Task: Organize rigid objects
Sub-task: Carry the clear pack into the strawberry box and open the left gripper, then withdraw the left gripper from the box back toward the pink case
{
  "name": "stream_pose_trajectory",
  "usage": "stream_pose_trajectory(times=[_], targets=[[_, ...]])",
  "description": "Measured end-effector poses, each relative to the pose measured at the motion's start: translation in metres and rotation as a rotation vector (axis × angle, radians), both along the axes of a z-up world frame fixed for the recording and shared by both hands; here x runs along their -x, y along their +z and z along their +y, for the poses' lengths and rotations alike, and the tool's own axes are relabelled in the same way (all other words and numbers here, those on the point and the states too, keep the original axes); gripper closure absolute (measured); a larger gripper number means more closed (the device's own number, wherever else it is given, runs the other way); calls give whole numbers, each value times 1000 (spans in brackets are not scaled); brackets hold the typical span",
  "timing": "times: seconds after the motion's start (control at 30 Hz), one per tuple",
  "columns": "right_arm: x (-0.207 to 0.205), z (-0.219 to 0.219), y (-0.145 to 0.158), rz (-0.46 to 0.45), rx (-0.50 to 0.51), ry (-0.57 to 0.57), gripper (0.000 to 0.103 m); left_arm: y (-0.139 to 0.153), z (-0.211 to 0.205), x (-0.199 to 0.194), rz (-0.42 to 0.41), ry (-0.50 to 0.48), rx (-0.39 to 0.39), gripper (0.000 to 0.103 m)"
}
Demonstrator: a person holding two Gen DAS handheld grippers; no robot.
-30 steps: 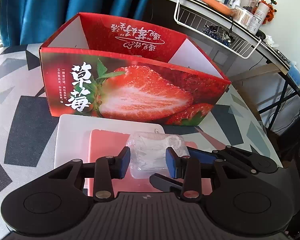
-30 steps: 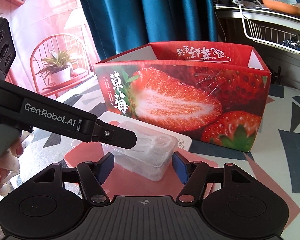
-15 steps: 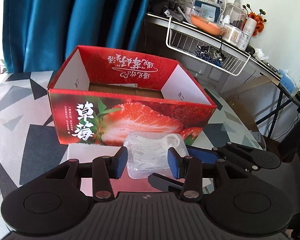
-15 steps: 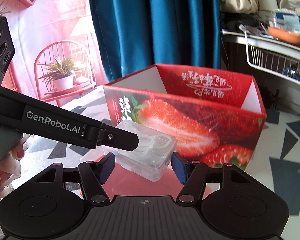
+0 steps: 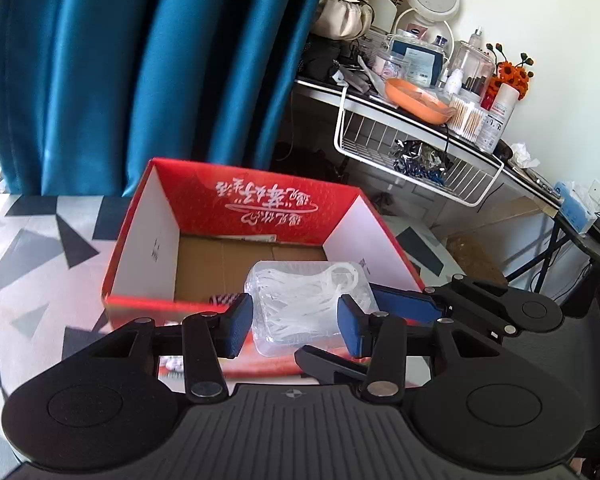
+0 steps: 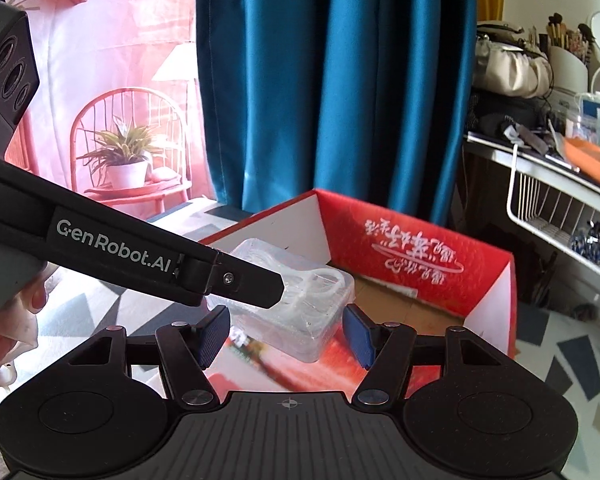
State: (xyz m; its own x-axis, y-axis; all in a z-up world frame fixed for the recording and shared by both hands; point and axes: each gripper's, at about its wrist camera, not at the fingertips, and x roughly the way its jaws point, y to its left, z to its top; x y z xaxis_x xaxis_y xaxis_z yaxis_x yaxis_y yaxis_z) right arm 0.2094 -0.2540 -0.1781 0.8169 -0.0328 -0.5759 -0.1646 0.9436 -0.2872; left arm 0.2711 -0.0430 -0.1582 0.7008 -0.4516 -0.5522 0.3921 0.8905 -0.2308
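Observation:
A clear plastic box (image 5: 308, 304) with white pieces inside is held in the air over the near edge of an open red strawberry carton (image 5: 236, 208). My left gripper (image 5: 294, 326) is shut on the clear box, its blue pads against both sides. My right gripper (image 6: 286, 336) also brackets the clear box (image 6: 300, 300) and holds it from the other side; its fingers (image 5: 404, 306) show in the left wrist view. The carton (image 6: 412, 256) has a brown cardboard floor. A small dark patterned object (image 5: 224, 299) lies at its near wall.
The carton stands on a table with a grey, black and white triangle pattern (image 5: 40, 264). Blue curtains (image 5: 140, 60) hang behind. A cluttered desk with a white wire basket (image 5: 412, 160) stands to the right. A pink backdrop with a plant (image 6: 124, 160) is at the left.
Both grippers have lifted the clear box off the pink and white trays and carried it up and forward, over the carton's near edge. The carton's inside now shows.

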Motion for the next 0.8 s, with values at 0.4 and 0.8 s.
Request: stream_pose_trajectory(times=[0.4, 0.8], targets=[[-90, -46, 4, 90, 13, -46, 44, -15, -14, -85, 56, -15, 18, 55], [-156, -74, -22, 238, 29, -91, 53, -44, -7, -133, 142, 29, 74, 59]])
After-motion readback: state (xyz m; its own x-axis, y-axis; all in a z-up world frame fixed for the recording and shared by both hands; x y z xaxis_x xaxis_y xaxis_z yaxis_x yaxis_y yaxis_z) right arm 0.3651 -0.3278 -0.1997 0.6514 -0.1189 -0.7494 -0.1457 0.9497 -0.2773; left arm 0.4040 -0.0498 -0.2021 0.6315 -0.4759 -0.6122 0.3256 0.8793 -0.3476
